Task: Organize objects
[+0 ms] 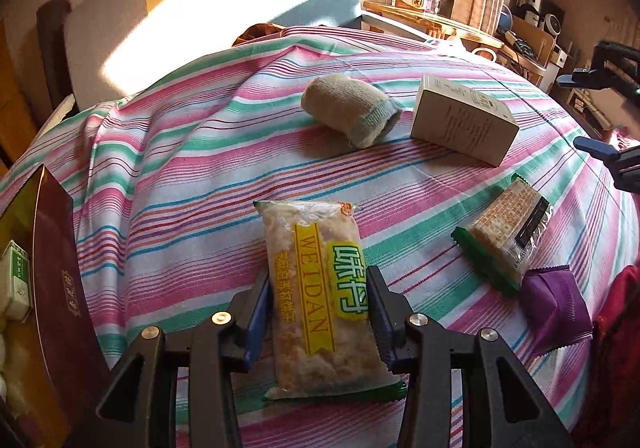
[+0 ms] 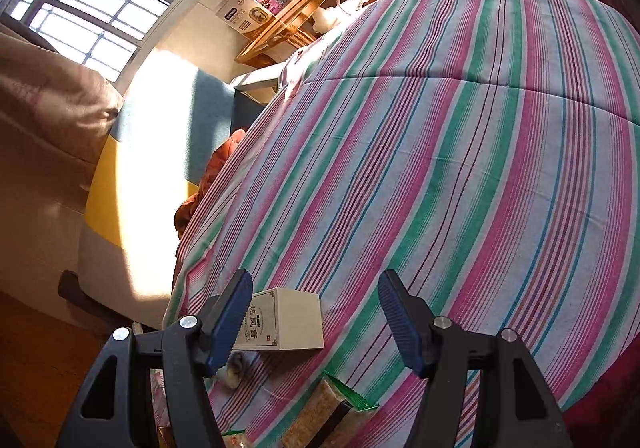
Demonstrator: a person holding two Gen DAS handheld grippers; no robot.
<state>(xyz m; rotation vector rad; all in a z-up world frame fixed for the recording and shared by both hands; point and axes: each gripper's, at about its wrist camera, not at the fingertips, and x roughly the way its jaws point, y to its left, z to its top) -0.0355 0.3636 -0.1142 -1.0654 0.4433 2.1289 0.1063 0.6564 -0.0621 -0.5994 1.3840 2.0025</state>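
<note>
My left gripper (image 1: 318,280) is shut on a yellow-and-green "WEIDAN" snack packet (image 1: 320,288), its blue pads pressing both long sides, over the striped bedsheet (image 1: 180,175). A rolled beige sock (image 1: 350,109), a cream box (image 1: 464,119), a green-edged cracker packet (image 1: 506,228) and a purple packet (image 1: 554,304) lie on the sheet beyond. My right gripper (image 2: 316,296) is open and empty above the sheet (image 2: 460,167); the cream box (image 2: 284,324) and the cracker packet (image 2: 320,412) lie below it. It also shows at the right edge of the left wrist view (image 1: 608,119).
A dark red box (image 1: 52,280) holding small items stands at the left edge. A wooden shelf (image 1: 432,17) with a carton, a curtain and clutter stand behind the bed. An orange cloth (image 2: 208,175) lies at the bed's far edge by the sunlit wall.
</note>
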